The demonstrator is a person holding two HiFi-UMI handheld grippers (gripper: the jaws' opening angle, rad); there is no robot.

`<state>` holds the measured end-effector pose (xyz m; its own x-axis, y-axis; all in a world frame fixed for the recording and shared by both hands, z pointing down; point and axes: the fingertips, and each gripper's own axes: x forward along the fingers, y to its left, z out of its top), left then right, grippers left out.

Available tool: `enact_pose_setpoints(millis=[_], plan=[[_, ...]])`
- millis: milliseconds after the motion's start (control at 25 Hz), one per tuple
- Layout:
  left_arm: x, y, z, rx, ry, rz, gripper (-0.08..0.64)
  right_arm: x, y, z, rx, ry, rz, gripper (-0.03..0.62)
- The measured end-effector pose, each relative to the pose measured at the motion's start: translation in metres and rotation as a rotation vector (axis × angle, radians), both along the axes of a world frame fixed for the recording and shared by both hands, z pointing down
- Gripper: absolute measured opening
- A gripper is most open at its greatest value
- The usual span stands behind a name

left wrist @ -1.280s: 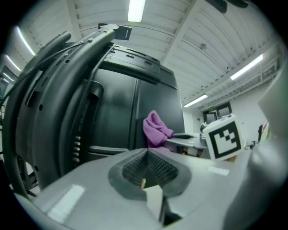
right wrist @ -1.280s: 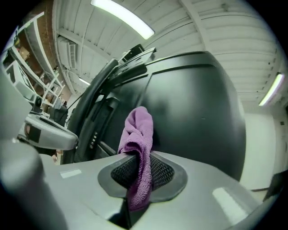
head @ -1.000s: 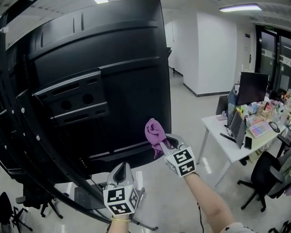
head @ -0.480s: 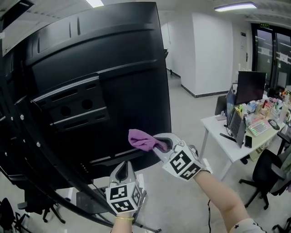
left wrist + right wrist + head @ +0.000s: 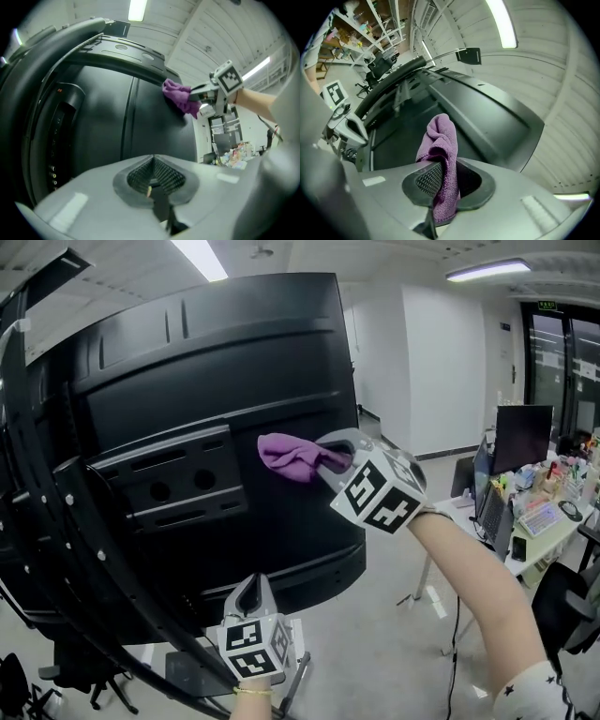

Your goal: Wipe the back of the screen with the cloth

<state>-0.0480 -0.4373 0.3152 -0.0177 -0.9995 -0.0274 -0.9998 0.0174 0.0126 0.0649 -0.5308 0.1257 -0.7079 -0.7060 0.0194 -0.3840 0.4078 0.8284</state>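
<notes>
The large black back of the screen (image 5: 216,427) fills the left of the head view, with its mount plate (image 5: 178,479) at mid height. My right gripper (image 5: 323,454) is shut on a purple cloth (image 5: 289,456), which presses against the screen back to the right of the mount plate. The cloth (image 5: 439,150) hangs bunched between the jaws in the right gripper view, and the cloth (image 5: 180,96) lies against the panel in the left gripper view. My left gripper (image 5: 251,601) is low under the screen's bottom edge, shut on nothing.
A curved black stand arm (image 5: 56,549) sweeps down the left side. A white desk (image 5: 525,540) with a monitor (image 5: 522,432) and clutter stands at the right, with a black office chair (image 5: 567,606) by it. Pale floor lies below the screen.
My right gripper has carried the cloth up from the screen's lower right corner, left and then higher across the back panel. The left gripper has stayed low.
</notes>
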Motion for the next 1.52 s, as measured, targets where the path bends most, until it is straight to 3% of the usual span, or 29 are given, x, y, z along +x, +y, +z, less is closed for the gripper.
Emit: enact_pose_setpoints(millis=[160, 480, 800, 1000, 1280, 1400, 1520], plan=[[-0.004, -0.005, -0.006, -0.006, -0.016, -0.001, 0.008, 0.006, -0.007, -0.085, 0.088, -0.066, 0.039, 0.054], [-0.006, -0.005, -0.011, -0.015, -0.022, 0.002, 0.008, 0.001, -0.010, -0.201, 0.213, -0.245, 0.078, 0.052], [-0.005, 0.014, -0.010, -0.001, -0.041, 0.001, 0.008, 0.007, -0.008, -0.223, 0.161, -0.366, 0.077, 0.052], [-0.001, 0.046, -0.015, 0.031, -0.023, 0.038, 0.008, 0.022, 0.039, -0.171, 0.175, -0.432, 0.024, 0.054], [-0.035, 0.131, -0.006, 0.036, 0.004, 0.035, 0.008, 0.026, 0.109, 0.008, -0.083, -0.587, -0.013, 0.054], [-0.070, 0.176, 0.005, 0.028, 0.012, -0.001, 0.008, 0.002, 0.154, 0.088, -0.206, -0.634, -0.006, 0.054], [-0.111, 0.229, 0.017, 0.021, 0.042, -0.037, 0.008, -0.044, 0.208, 0.156, -0.307, -0.623, -0.023, 0.054]])
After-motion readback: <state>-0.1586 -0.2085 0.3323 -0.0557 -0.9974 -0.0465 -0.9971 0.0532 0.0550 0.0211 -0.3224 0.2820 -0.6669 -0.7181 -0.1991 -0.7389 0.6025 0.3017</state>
